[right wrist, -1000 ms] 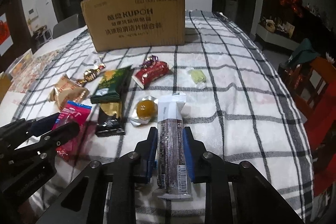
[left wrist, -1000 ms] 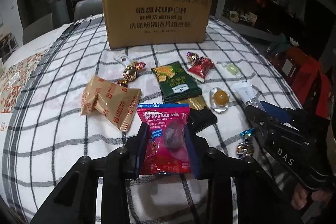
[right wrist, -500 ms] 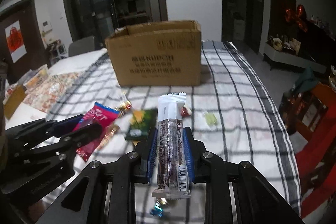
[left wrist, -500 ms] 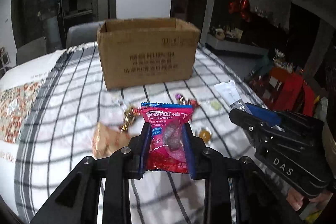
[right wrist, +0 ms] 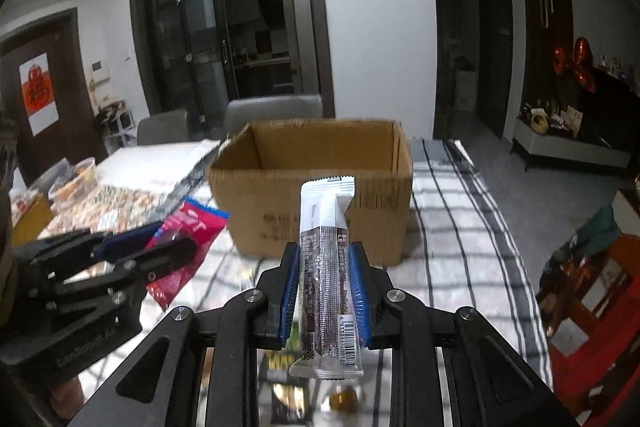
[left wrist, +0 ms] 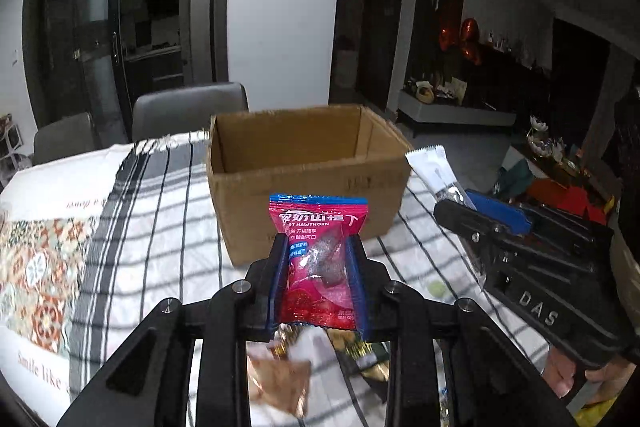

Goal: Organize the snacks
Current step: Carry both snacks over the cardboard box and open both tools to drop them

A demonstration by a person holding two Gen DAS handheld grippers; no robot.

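Jaws of left gripper (left wrist: 318, 259) clamp red hawthorn packet (left wrist: 318, 263), held above counter (left wrist: 160, 227) before open cardboard box (left wrist: 304, 183). Right view: right gripper (right wrist: 324, 287) jaws clamp long bar wrapper (right wrist: 327, 267), facing the box; blurred snacks below, probably candies.
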